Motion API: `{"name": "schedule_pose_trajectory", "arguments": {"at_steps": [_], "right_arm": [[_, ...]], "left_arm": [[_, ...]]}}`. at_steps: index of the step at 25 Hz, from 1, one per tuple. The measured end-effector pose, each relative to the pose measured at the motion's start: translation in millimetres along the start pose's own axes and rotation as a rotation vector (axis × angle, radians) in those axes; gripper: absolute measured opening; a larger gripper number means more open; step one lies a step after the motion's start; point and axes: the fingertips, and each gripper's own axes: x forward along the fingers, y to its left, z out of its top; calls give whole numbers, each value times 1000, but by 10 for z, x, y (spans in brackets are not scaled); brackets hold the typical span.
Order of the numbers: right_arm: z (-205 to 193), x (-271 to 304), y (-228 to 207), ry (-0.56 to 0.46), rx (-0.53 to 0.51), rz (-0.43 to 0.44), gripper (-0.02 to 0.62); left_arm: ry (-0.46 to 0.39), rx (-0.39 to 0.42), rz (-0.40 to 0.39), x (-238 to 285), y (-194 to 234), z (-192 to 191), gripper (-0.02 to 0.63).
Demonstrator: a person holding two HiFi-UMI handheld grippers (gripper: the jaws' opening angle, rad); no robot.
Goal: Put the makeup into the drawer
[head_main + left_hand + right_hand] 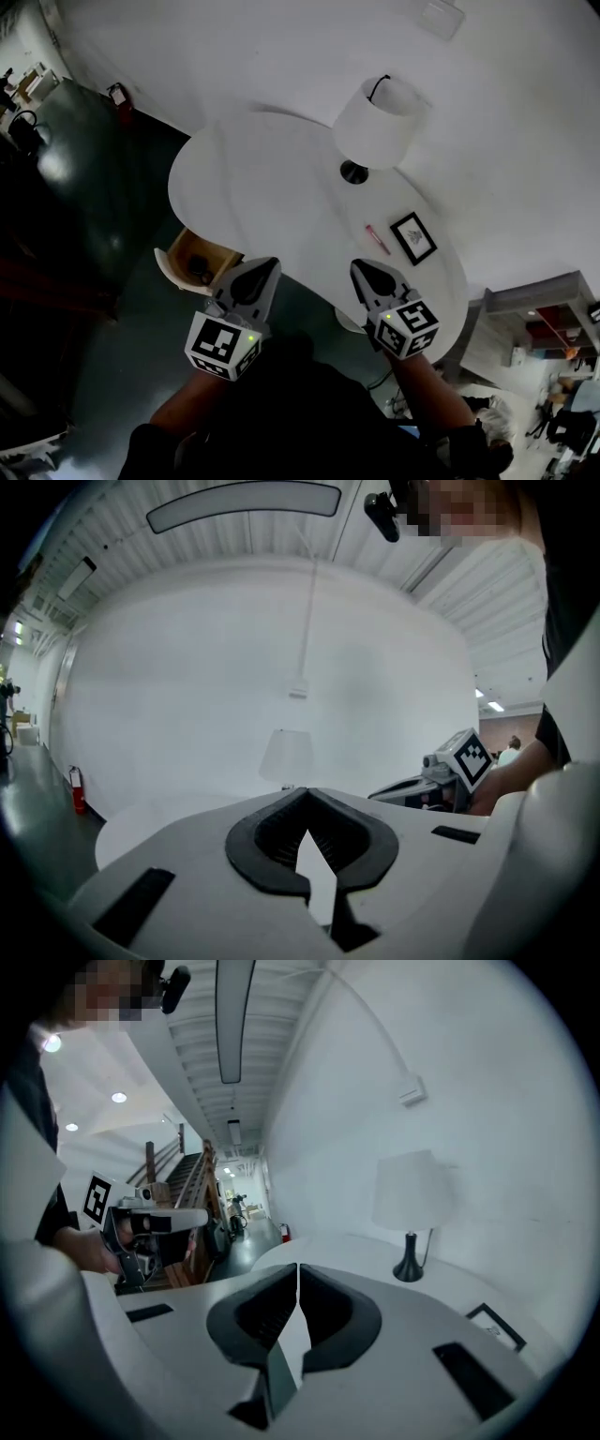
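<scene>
Pink makeup stick [378,238] lies on the white round surface [262,178], one o'clock from our right tool [362,268]. Right tool and left tool [271,265] are closed, empty. We should open wide before straddling it.

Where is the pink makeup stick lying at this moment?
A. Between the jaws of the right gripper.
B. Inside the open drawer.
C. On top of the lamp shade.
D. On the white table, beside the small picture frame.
D: the pink makeup stick lies on the white table, close beside the picture frame.
</scene>
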Motion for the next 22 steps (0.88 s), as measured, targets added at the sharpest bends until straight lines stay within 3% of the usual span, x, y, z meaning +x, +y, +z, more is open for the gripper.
{"name": "schedule_pose_trajectory", "arguments": {"at_steps": [13,17,22], "right_arm": [[22,-156,-984,4,64,-231,17],[-7,-148,-1203,-25,136,-239,17],[-128,-38,-1480,6,152,-228,15]], "left_arm": [[37,42,-260,950,-338,-20,11],[48,44,-306,1136,-349,2,11],[70,43,-316,1349,-343,-10,11]]}}
